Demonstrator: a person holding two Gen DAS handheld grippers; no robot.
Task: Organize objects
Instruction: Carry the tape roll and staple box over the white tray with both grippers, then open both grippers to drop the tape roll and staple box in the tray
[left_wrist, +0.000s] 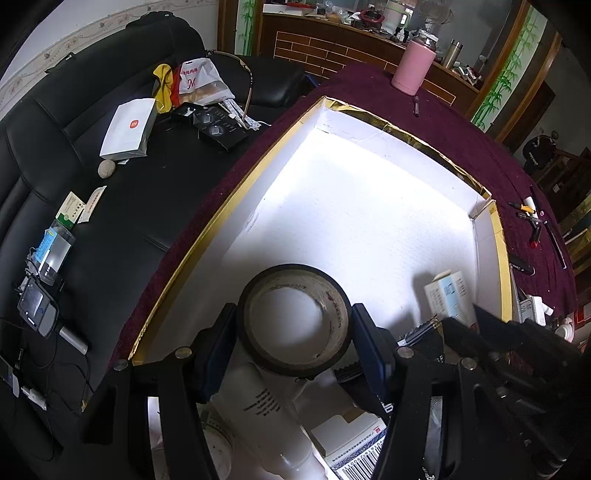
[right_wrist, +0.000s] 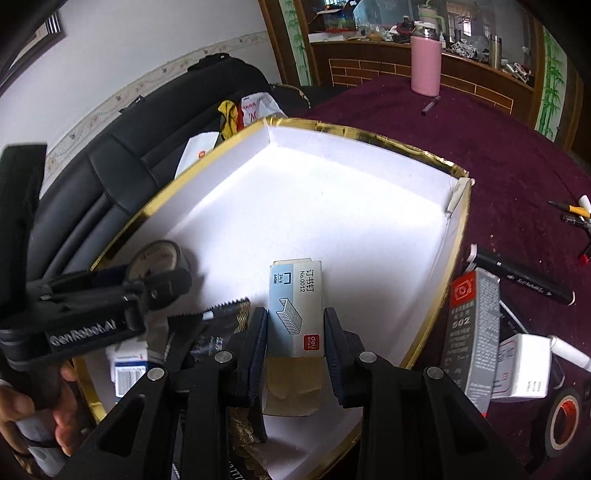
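Dark red cloth covers the desk (right_wrist: 517, 155), and on it lies a wide, shallow white box (left_wrist: 369, 206) with a gold rim, the place where loose things seem to be gathered. Nearest in the right wrist view, the right gripper (right_wrist: 295, 325) is clamped on a pale blue box of staples (right_wrist: 293, 310), pads pressing its long sides so the label faces up, held over the near end of the box, probably so it can be set down flat. Beside it the left gripper (left_wrist: 293, 332) grips a roll of black tape (left_wrist: 293, 319) across its width, ring held open-side up above a white tube (left_wrist: 266, 406) and a barcoded carton (left_wrist: 354, 454) already lying in the near corner. Outside the rim to the right wait a grey glue carton (right_wrist: 469, 332), a black marker (right_wrist: 524, 280) and a second roll of tape (right_wrist: 561, 417), not yet put away. Farther off stand a pink flask (right_wrist: 426, 64) on the cloth and a black sofa (left_wrist: 92, 229) strewn with packets
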